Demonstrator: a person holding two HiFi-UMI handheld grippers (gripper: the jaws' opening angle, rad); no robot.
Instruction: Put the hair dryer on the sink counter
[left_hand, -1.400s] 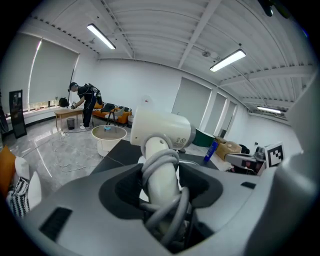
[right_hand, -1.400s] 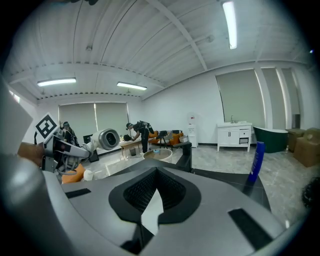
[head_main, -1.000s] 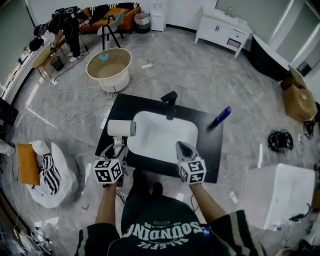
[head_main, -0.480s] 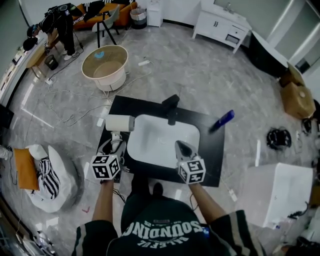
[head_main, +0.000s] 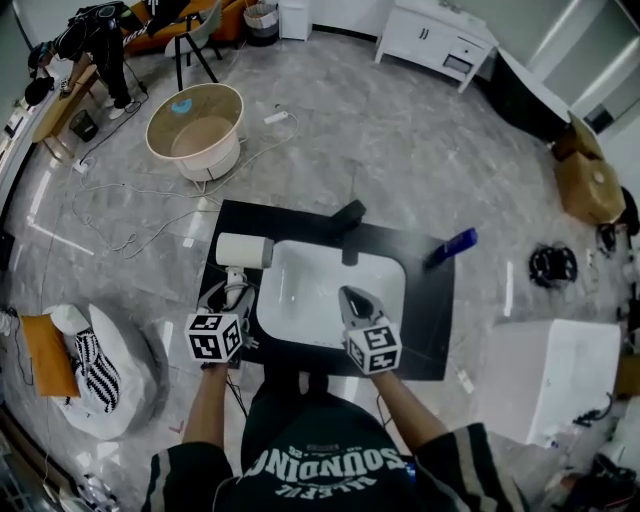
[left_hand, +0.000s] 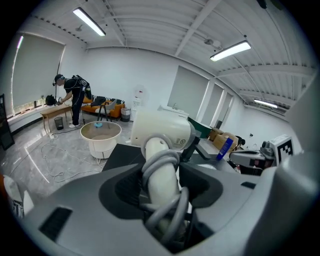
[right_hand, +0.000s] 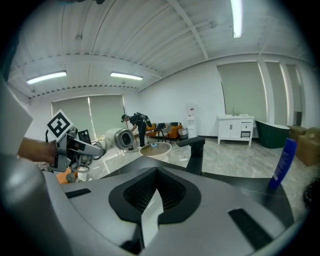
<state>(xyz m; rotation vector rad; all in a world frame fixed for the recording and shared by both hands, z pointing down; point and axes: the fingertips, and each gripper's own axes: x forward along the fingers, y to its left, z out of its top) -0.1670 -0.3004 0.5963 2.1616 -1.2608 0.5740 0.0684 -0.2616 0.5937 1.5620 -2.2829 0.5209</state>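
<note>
Left hand-held gripper (head_main: 232, 292): its jaws stood wide and were clamped on the handle of the hair dryer (head_main: 244, 250); a grey cord (left_hand: 165, 162) was looped around that handle just above the jaws
Hair dryer: white, held upright with its barrel lying level on top; in the head view it sat over the left strip of the black surface (head_main: 430, 320), just beside the basin's left edge; whether it touched the surface I could not tell
Right hand-held gripper (head_main: 352, 300): jaws together with nothing between them; it was over the front part of the basin (head_main: 320, 290), pointing towards the faucet
Basin: white, sunk into the middle of the surface
Faucet (head_main: 349, 213): black, at the far edge of the basin
Blue bottle (head_main: 452, 247): on the far right corner of the surface, well apart from both hand-held grippers
Floor (head_main: 400, 130): grey tiles; a round pale tub (head_main: 195, 130) stood beyond the surface to the left, with white cables trailing near it
</note>
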